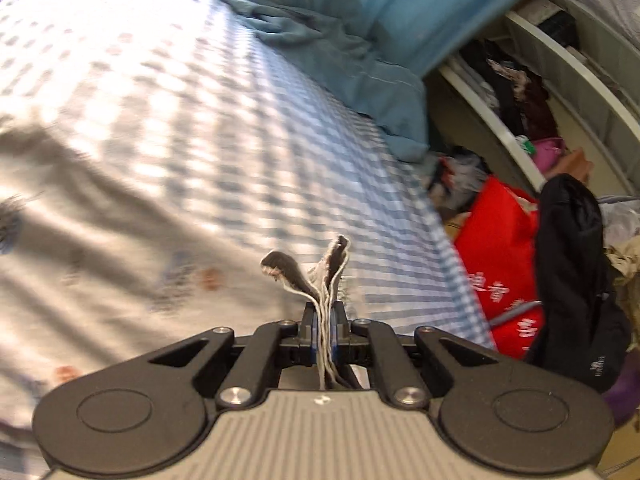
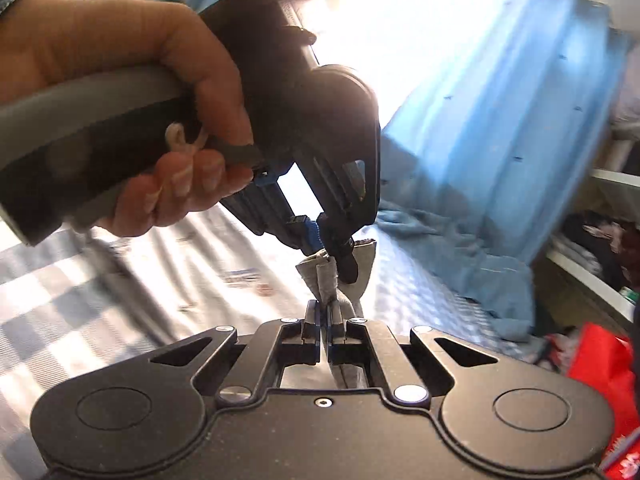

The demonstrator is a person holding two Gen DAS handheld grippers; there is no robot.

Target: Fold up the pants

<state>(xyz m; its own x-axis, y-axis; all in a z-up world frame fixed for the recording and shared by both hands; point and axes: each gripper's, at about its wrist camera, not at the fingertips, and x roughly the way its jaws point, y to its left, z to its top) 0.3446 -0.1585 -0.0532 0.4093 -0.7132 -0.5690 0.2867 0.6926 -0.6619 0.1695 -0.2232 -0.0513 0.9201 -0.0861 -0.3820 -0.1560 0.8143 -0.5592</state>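
My left gripper [image 1: 325,312] is shut on grey pants fabric [image 1: 320,272], whose edges stick up past the fingertips above the checked bed sheet [image 1: 200,128]. My right gripper [image 2: 325,312] is shut on the same grey pants fabric [image 2: 322,280]. In the right wrist view the left gripper [image 2: 334,250], held by a hand, is close in front and pinches the cloth right next to my right fingertips. Most of the pants are hidden below the grippers.
A blue quilt [image 1: 340,52] lies bunched at the far end of the bed, with a blue curtain [image 2: 500,112] behind it. To the right of the bed are a red bag [image 1: 500,264], a black garment [image 1: 572,280] and shelves with clothes [image 1: 532,92].
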